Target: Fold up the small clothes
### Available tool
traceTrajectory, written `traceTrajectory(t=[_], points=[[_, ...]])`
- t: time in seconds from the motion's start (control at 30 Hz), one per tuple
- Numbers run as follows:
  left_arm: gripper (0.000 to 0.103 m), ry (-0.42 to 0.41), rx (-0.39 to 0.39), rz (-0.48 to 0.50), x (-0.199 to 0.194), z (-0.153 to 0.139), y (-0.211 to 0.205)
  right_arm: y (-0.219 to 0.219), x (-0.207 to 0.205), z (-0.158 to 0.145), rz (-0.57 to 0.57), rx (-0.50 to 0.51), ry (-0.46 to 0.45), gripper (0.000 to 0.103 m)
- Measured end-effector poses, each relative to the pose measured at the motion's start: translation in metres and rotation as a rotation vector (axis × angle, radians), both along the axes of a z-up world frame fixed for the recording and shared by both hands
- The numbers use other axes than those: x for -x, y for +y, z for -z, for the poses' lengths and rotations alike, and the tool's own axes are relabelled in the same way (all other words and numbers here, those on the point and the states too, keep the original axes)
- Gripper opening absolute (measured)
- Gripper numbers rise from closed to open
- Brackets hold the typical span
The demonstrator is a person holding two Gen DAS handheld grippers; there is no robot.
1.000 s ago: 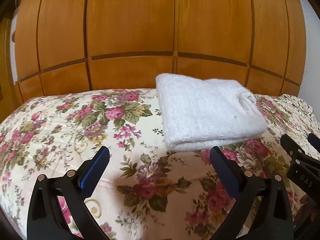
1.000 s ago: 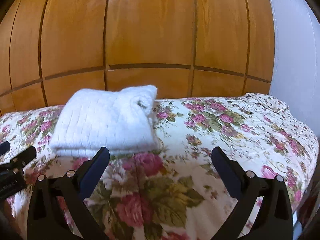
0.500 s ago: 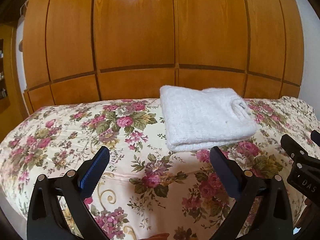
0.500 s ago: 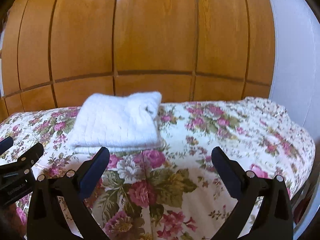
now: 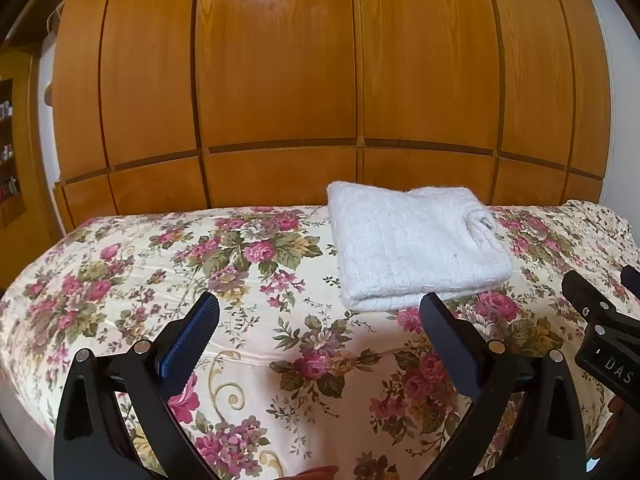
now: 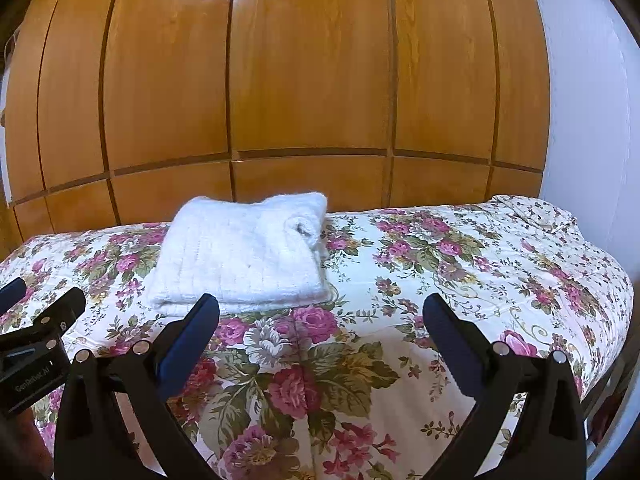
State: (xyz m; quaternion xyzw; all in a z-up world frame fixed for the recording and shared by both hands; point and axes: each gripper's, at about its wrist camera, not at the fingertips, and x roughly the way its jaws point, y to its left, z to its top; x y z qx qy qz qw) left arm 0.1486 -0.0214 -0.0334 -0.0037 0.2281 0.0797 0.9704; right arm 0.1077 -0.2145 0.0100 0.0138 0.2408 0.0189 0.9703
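A white knitted garment (image 5: 416,244) lies folded in a neat rectangle on the floral bedspread (image 5: 200,264), toward the far side of the bed. It also shows in the right wrist view (image 6: 244,252). My left gripper (image 5: 320,320) is open and empty, held above the bed a little short of the garment's near edge. My right gripper (image 6: 320,320) is open and empty, to the right of the garment and short of it. The right gripper's body shows at the right edge of the left wrist view (image 5: 600,336).
A wooden panelled wardrobe (image 5: 280,80) runs along the far side of the bed. A white wall (image 6: 592,100) stands at the right. A pillow in floral fabric (image 6: 532,212) lies at the bed's far right corner. Shelves (image 5: 8,152) show at the far left.
Both grippers have drawn back and up from the folded garment, which now looks smaller and farther away. The garment itself has not moved. Both grippers stayed open.
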Motion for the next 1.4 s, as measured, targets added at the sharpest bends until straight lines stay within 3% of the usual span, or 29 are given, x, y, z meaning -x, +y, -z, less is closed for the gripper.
traceTrajectory(t=[1.4], points=[[0.099, 0.037, 0.012, 0.006, -0.0044, 0.0071, 0.0011, 0.0012, -0.0019, 0.0067, -0.015, -0.004, 0.032, 0.101]])
